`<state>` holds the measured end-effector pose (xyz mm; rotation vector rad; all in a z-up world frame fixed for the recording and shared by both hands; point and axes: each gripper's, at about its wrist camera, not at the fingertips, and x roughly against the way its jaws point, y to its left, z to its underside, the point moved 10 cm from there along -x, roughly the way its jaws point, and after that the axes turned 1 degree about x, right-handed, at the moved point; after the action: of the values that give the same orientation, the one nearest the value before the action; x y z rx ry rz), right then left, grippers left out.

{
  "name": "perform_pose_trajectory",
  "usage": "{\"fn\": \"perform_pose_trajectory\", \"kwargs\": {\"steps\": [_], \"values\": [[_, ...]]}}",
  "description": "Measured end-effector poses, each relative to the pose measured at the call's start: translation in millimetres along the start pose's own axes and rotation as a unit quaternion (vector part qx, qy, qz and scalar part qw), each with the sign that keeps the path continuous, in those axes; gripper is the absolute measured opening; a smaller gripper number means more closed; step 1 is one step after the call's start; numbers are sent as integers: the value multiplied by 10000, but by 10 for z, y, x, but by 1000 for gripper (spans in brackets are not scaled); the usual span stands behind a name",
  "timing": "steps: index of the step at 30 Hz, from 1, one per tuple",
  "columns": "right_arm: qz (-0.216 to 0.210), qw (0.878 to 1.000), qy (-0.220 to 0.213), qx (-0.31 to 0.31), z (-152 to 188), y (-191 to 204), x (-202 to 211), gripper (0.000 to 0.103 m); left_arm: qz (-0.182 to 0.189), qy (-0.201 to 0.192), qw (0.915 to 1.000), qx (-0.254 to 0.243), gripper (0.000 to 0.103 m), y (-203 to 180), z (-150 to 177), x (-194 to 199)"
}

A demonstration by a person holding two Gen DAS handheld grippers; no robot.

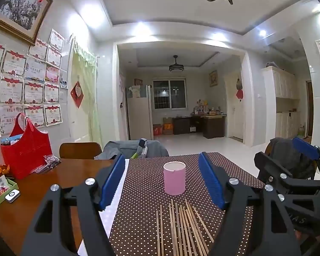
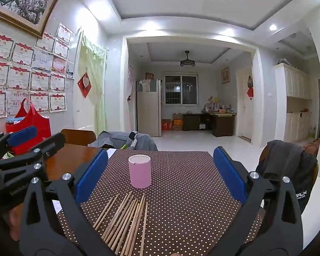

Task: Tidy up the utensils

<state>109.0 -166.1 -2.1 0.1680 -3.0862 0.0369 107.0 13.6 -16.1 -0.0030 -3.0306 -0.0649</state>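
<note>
Left wrist view: the left gripper (image 1: pixel 162 181) hovers above the table (image 1: pixel 59 181) with its blue-padded fingers (image 1: pixel 112 181) spread wide and nothing between them, aimed level across the table. Framed between the fingers stands a pink cup (image 1: pixel 174 178), upright on a brown cloth with white dots (image 1: pixel 143 213). Nearer the camera than the cup, a loose bundle of wooden chopsticks (image 1: pixel 181 228) lies flat on the cloth, roughly side by side, apart from the cup. The right gripper (image 1: pixel 292 168) shows at the right edge, held at about the same height, beside a chair draped with a dark jacket (image 1: pixel 288 155).

In the right wrist view the right gripper (image 2: pixel 160 177) also hovers with fingers (image 2: pixel 229 177) spread and empty, pointed level over the cloth (image 2: pixel 192 192). The cup (image 2: pixel 139 171) stands left of centre and the chopsticks (image 2: pixel 125 219) fan out below it. The left gripper (image 2: pixel 25 140) appears at the left, its fingers parted, in front of a red bag (image 2: pixel 32 123) on the bare wooden table (image 2: pixel 74 153).
</note>
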Motion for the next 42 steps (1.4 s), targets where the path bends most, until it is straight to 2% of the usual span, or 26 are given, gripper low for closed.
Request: {"fn": "perform_pose_trajectory", "kwargs": {"steps": [2,42], "values": [[-59,10000,66,-30,19,8,-134,97,-42,2,10000,-17,70,-80,-8,-9],[-73,9997,182,-112,16,-8,-185,97,-20,39,10000,-19,70,-87,21,-180]]}}
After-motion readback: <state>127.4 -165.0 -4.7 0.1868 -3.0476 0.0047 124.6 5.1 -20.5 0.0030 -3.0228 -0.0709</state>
